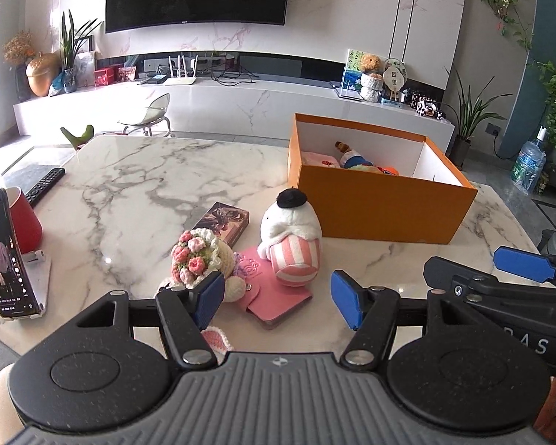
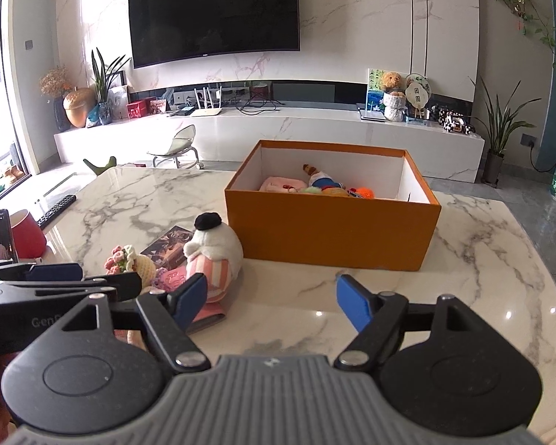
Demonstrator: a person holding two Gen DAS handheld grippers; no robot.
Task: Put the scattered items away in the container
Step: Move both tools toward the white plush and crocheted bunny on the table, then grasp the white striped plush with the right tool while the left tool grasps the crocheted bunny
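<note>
An orange box (image 1: 381, 207) (image 2: 330, 233) stands on the marble table with several small toys inside. In front of it lie a white plush with a black beret and pink striped bottom (image 1: 293, 237) (image 2: 213, 256), a crocheted flower bouquet (image 1: 200, 256) (image 2: 129, 263), a pink card wallet (image 1: 278, 300) (image 2: 207, 313) and a dark picture box (image 1: 228, 222) (image 2: 168, 246). My left gripper (image 1: 278, 300) is open, hovering over the wallet just short of the plush. My right gripper (image 2: 272, 304) is open over bare marble, the plush by its left finger.
A phone on a stand (image 1: 3, 256), a red cup (image 1: 24, 218) and a remote (image 1: 44, 185) sit at the table's left edge. The right gripper's blue pads (image 1: 522, 269) show at the right of the left wrist view. A TV wall and low cabinet stand beyond.
</note>
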